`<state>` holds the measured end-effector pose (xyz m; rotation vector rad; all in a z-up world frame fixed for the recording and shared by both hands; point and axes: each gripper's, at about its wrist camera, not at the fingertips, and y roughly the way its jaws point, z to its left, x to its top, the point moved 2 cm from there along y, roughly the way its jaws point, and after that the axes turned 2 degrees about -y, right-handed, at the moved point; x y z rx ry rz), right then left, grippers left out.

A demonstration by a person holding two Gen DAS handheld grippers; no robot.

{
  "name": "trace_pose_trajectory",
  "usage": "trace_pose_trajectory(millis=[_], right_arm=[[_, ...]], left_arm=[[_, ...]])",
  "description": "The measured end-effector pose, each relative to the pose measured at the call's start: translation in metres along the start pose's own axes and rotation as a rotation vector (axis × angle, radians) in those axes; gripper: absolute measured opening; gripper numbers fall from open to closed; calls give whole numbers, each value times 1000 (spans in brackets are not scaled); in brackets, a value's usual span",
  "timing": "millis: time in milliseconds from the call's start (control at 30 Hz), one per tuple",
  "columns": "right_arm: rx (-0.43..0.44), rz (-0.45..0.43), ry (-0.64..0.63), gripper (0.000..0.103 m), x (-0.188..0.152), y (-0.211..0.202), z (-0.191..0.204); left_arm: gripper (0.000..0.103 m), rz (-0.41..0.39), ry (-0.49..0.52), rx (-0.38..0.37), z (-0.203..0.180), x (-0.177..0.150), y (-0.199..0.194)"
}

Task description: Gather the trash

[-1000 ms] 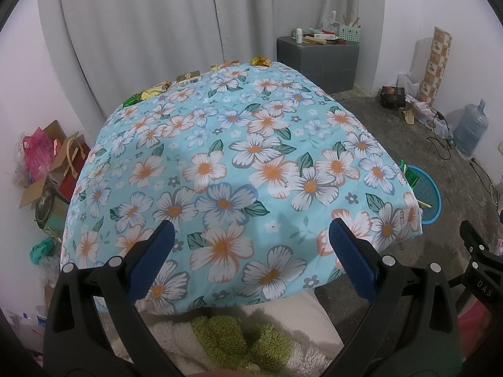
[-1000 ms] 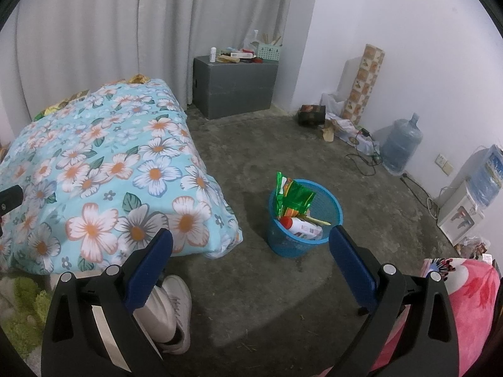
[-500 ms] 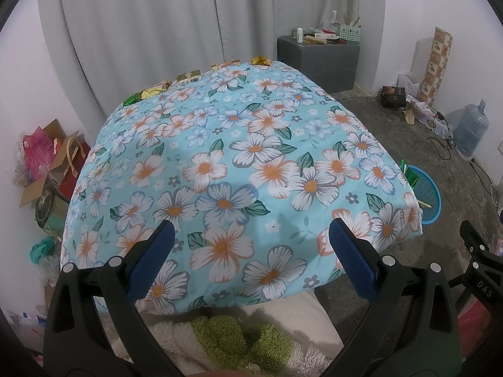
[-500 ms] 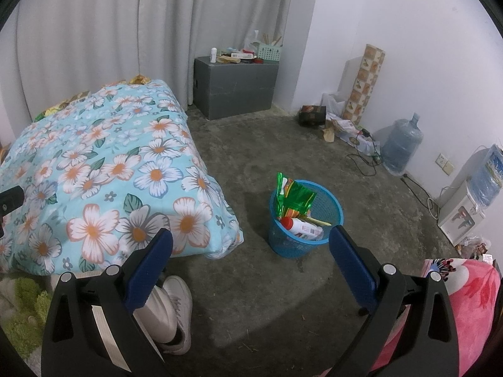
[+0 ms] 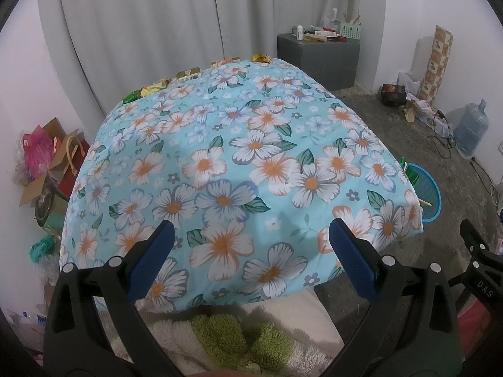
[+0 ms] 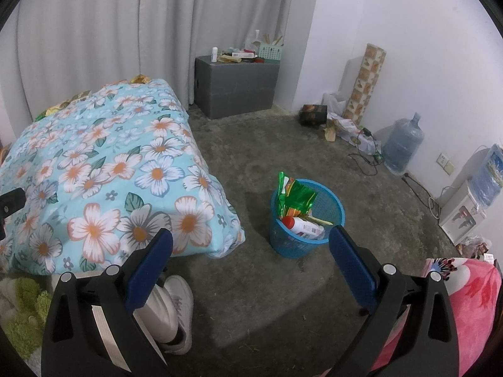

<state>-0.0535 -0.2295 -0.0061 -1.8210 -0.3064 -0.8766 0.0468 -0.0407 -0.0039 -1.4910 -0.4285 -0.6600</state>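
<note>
A blue mesh trash basket (image 6: pixel 327 202) stands on the concrete floor by the bed's corner, holding green snack wrappers (image 6: pixel 294 196) and a white bottle with a red cap (image 6: pixel 303 225). Its rim also shows in the left wrist view (image 5: pixel 435 193). Several wrappers (image 5: pixel 154 87) and a small box (image 5: pixel 188 73) lie along the far edge of the flowered bed cover (image 5: pixel 239 163). My left gripper (image 5: pixel 250 257) is open and empty over the bed's near end. My right gripper (image 6: pixel 250 259) is open and empty above the floor, near the basket.
A grey cabinet (image 6: pixel 235 84) with clutter stands at the back wall. A water jug (image 6: pixel 402 144), cables and a patterned roll (image 6: pixel 364 81) line the right wall. Cardboard and bags (image 5: pixel 47 160) pile left of the bed. A white shoe (image 6: pixel 176 301) is below the right gripper.
The right wrist view has shifted very slightly. The left gripper has not moved. Both grippers stay open.
</note>
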Motion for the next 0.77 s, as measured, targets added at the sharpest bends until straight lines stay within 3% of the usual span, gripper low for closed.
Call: trace_pose_trajectory(millis=[767], right_arm=[[0, 0, 2, 97, -1, 0, -2]], left_arm=[[94, 5, -3, -1, 1, 0, 2]])
